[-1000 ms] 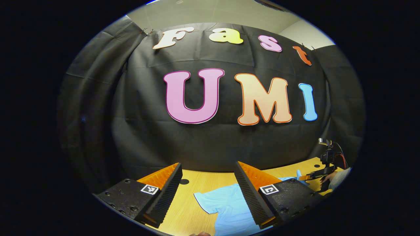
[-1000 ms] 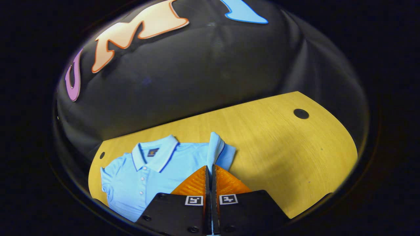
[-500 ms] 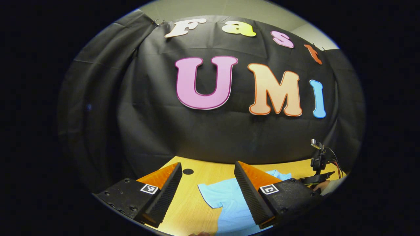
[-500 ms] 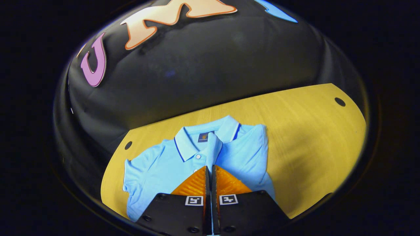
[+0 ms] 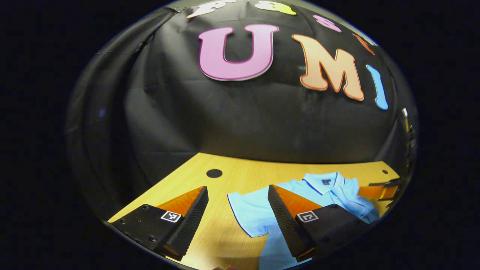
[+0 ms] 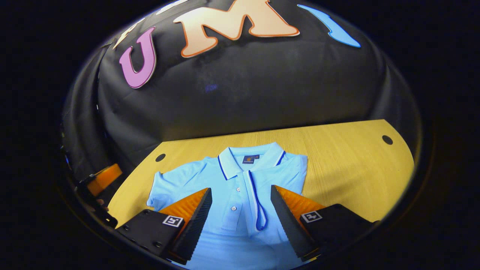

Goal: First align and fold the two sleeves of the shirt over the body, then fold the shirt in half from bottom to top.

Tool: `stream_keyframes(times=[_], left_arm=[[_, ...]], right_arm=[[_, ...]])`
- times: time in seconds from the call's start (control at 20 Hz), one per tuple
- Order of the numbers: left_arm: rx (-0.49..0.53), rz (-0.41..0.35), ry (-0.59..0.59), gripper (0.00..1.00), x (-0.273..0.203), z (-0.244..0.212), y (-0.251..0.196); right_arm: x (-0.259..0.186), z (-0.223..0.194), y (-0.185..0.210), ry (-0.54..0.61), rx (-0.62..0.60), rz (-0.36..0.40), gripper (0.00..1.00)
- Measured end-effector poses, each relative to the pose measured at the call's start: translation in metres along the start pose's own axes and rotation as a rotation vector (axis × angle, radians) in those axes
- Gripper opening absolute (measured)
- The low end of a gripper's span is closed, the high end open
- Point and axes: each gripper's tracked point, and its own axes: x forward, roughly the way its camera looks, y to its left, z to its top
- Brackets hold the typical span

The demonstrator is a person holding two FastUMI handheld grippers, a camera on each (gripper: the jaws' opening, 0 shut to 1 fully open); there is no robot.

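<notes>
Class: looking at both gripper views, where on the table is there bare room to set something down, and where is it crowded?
Bare table lies between the shirt and the round hole; also beside the unfolded sleeve, toward the other hole. The middle is crowded by the shirt.

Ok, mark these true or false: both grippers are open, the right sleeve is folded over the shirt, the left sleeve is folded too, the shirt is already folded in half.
1. Both grippers are open. True: the left gripper and the right gripper both have fingers spread.
2. One sleeve lies folded over the shirt. True.
3. The other sleeve is folded too. False: it lies spread out on the table.
4. The shirt is folded in half. False: collar and body lie flat.
</notes>
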Motion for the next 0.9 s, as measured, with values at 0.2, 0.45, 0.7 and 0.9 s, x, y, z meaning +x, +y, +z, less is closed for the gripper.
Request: stream_keyframes(times=[0.2, 0.45, 0.7, 0.9], left_arm=[[0.021, -0.016, 0.108, 0.95, 0.029, -0.041, -0.015], [0.011, -0.045, 0.296, 0.95, 0.047, -0.092, -0.03], [0.015, -0.049, 0.309, 0.87, 0.051, -0.09, -0.032], [0.02, -0.092, 0.331, 0.07, 0.054, -0.09, -0.056]], right_arm=[[-0.028, 0.007, -0.02, -0.014, -0.027, -0.025, 0.94], [-0.051, 0.019, -0.043, -0.032, -0.004, -0.059, 0.98], [-0.065, 0.024, -0.05, -0.047, -0.001, -0.066, 0.98], [-0.076, 0.022, -0.052, -0.054, -0.018, -0.055, 0.98]])
